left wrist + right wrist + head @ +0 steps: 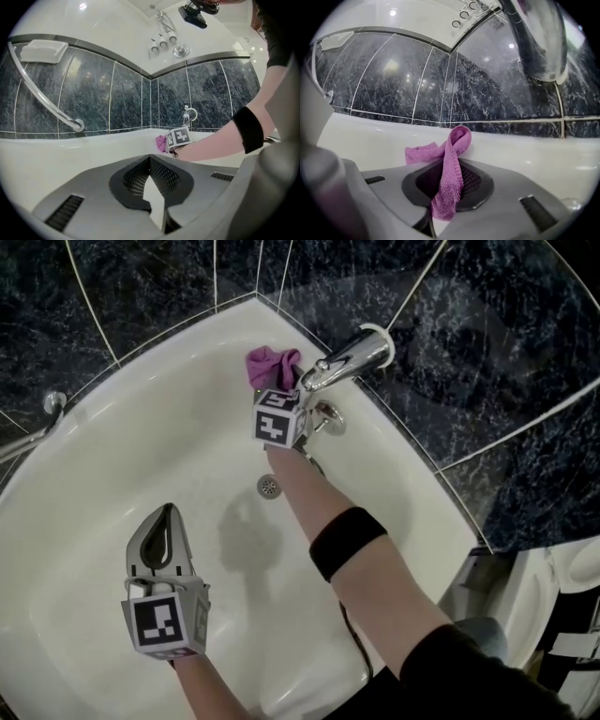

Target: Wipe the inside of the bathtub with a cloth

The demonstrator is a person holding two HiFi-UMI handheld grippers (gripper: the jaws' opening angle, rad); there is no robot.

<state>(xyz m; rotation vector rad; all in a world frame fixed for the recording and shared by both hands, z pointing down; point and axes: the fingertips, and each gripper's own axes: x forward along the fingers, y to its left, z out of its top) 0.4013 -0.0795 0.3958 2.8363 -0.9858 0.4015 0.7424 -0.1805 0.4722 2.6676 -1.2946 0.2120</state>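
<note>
Because tucked behind its own marker cube and under the chrome tap, cannot make out the jaws of the right gripper from the head view. Shows them plainly only in the right gripper view: clamped on a strip of the purple cloth, a loop standing up past the tips, a tail hanging down between the pads. Places the cloth at the far corner of the bathtub, against or just off the white wall below the rim; cannot tell which from any view. Catches only a blurred stretch of the tap at the top of the right gripper view, cut off by the frame. Finds the left gripper well apart from the cloth, inside the tub over its floor, jaws together at the tips with nothing between them. Leaves a wide bare stretch of white floor between that gripper and the drain, and more bare wall curving up at the left toward the grab rail. Crowds the right side instead: tap, round fitting on the wall just beside the cube, and the forearm with its black wristband crossing beside the drain. Cuts off a white fixture at the lower right corner, too partial to name.
</note>
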